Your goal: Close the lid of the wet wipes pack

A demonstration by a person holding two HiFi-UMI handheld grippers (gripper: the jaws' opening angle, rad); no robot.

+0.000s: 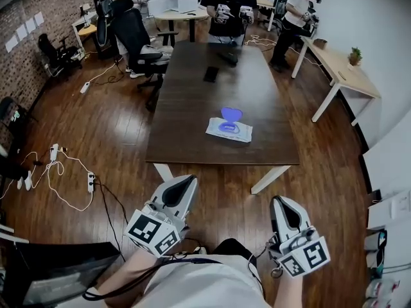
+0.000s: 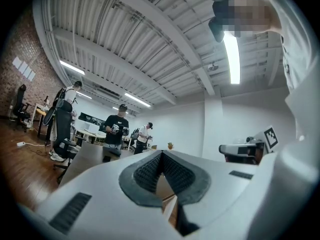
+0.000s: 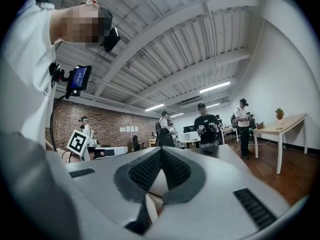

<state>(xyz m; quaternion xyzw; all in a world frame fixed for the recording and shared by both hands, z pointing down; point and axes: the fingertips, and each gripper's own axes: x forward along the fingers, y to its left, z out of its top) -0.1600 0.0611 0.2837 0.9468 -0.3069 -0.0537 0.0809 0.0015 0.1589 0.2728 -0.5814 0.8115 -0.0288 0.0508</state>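
Observation:
The wet wipes pack (image 1: pixel 228 129) lies flat on the dark wooden table (image 1: pixel 192 140), toward its near end. Its purple lid (image 1: pixel 231 114) stands open, hinged back on the far side. My left gripper (image 1: pixel 187 181) and right gripper (image 1: pixel 280 201) are held low near my body, short of the table's near edge and well apart from the pack. Both point level toward the table. In the left gripper view the left gripper's (image 2: pixel 161 154) pads meet with nothing between them. The right gripper (image 3: pixel 161 151) shows the same in its own view. The pack is hidden in both gripper views.
A black flat object (image 1: pixel 210 74) and a dark item (image 1: pixel 228 55) lie farther along the table. A person (image 1: pixel 228 5) stands at its far end, another (image 1: pixel 297 11) by a light wooden table (image 1: pixel 343 76). Office chairs (image 1: pixel 138 40) stand left; cables and power strips (image 1: pixel 64 172) lie on the floor.

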